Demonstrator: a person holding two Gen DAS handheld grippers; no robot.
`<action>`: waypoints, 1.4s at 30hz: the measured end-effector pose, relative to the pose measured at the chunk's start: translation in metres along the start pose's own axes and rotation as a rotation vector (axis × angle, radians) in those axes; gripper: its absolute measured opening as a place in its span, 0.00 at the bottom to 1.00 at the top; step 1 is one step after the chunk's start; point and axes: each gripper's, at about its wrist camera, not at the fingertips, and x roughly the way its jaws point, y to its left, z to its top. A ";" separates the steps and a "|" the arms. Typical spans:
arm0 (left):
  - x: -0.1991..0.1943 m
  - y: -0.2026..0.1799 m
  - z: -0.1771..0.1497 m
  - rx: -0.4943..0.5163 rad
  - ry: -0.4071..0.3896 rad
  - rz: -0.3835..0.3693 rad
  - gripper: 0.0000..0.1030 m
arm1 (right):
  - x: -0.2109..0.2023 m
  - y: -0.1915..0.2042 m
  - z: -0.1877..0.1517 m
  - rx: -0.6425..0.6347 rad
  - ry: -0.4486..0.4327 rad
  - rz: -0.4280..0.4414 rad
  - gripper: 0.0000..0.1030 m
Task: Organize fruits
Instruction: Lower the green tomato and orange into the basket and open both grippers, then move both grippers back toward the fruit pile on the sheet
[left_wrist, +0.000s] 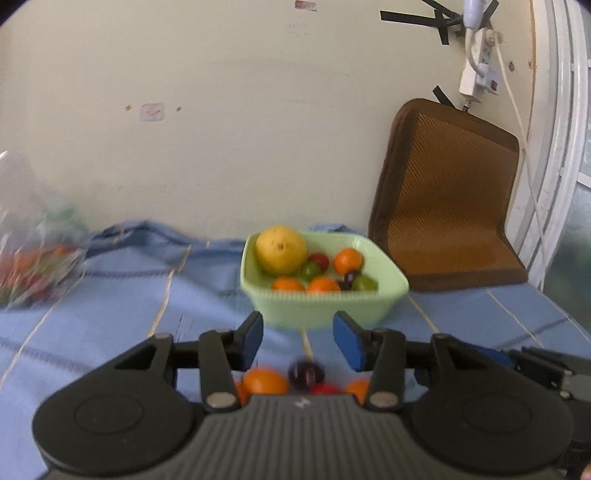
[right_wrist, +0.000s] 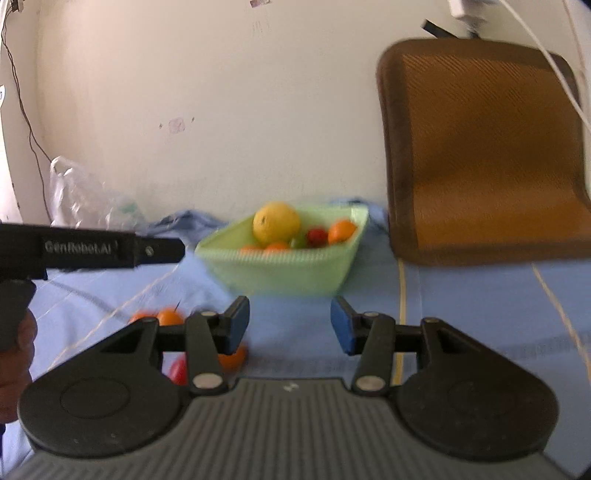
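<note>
From the left wrist, the left gripper (left_wrist: 298, 339) was seen wide open and empty above a dark plum (left_wrist: 306, 373) and oranges (left_wrist: 264, 382) loose on the blue cloth (left_wrist: 110, 314); the green bowl (left_wrist: 321, 306) was already part-filled. From the right wrist, the right gripper (right_wrist: 290, 325) was likewise held open and empty, so a pick-up step was judged in hand, with a descent and closing on one loose fruit called for next.

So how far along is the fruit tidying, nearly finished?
Partly. The green bowl already holds a big yellow fruit and several small ones. Both the left gripper and right gripper are open, holding nothing. An orange, a dark plum and a few others are still on the blue cloth.
</note>
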 end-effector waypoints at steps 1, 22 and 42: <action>-0.006 0.000 -0.007 -0.004 0.005 0.003 0.42 | -0.006 0.003 -0.006 0.008 0.007 -0.001 0.50; -0.149 0.046 -0.134 -0.172 0.010 -0.048 0.50 | -0.056 0.037 -0.056 0.059 0.036 -0.001 0.53; -0.028 0.060 -0.083 -0.138 0.066 -0.179 0.49 | -0.025 0.048 -0.045 0.047 0.074 -0.208 0.70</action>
